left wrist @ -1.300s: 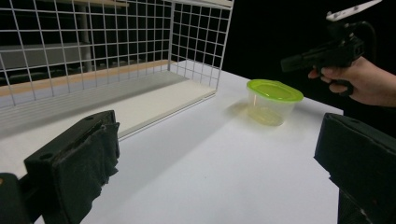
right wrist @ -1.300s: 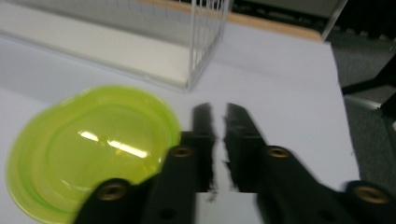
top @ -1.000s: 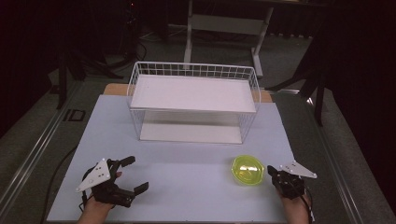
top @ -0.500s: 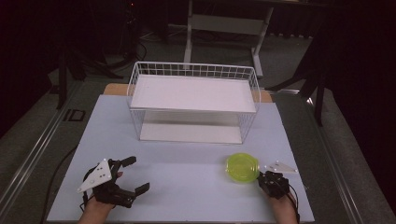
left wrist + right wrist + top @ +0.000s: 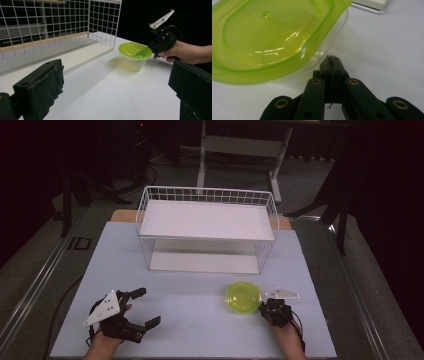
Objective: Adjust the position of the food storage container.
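A clear tub with a lime-green lid stands on the white table in front of the wire basket's right end. My right gripper is shut, and its closed tip rests against the tub's right side just under the lid's rim. Nothing shows between the jaws. In the left gripper view the tub sits ahead with the right gripper at its edge. My left gripper lies open at the near left of the table, holding nothing, well apart from the tub.
A white wire basket with a white board as an upper shelf stands across the middle back of the table. The table's front edge runs just below both hands. Dark floor and a stand's legs lie beyond.
My right gripper has moved left, and the green-lidded tub has slid left with it. The left gripper has stayed where it was.
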Demonstrator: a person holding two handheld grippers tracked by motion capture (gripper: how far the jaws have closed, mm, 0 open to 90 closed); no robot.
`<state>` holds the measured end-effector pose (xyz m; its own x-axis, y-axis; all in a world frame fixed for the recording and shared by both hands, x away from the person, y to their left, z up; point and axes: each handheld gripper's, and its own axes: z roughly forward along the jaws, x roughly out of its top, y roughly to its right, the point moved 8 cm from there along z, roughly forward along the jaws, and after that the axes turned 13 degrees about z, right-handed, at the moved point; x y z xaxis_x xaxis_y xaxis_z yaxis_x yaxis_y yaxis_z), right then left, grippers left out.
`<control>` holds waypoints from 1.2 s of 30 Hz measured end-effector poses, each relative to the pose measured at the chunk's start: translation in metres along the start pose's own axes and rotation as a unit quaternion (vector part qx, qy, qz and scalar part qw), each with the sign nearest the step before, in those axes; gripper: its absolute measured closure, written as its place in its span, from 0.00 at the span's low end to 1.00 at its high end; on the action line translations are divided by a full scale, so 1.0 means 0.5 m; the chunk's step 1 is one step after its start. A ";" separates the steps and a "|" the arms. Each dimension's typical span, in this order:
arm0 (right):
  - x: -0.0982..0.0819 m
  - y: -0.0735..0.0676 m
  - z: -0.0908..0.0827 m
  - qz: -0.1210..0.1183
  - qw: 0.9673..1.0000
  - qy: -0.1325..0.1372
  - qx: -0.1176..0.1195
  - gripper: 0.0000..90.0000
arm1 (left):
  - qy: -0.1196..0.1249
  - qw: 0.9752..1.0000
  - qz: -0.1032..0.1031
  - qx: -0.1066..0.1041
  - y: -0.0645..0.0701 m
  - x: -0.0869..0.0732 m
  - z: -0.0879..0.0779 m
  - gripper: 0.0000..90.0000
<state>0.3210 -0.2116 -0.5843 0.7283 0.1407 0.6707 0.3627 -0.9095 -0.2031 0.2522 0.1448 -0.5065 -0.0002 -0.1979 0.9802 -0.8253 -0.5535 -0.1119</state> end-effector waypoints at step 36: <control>0.016 -0.139 0.069 -0.024 0.997 -0.021 0.072 1.00 | -0.004 1.000 -0.005 -0.004 0.002 -0.005 0.002 0.01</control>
<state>0.3218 -0.1338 -0.5892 0.7312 0.2018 0.6516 0.4746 -0.8367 -0.2733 0.2519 0.1439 -0.5093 0.0128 -0.1980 0.9801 -0.8296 -0.5493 -0.1002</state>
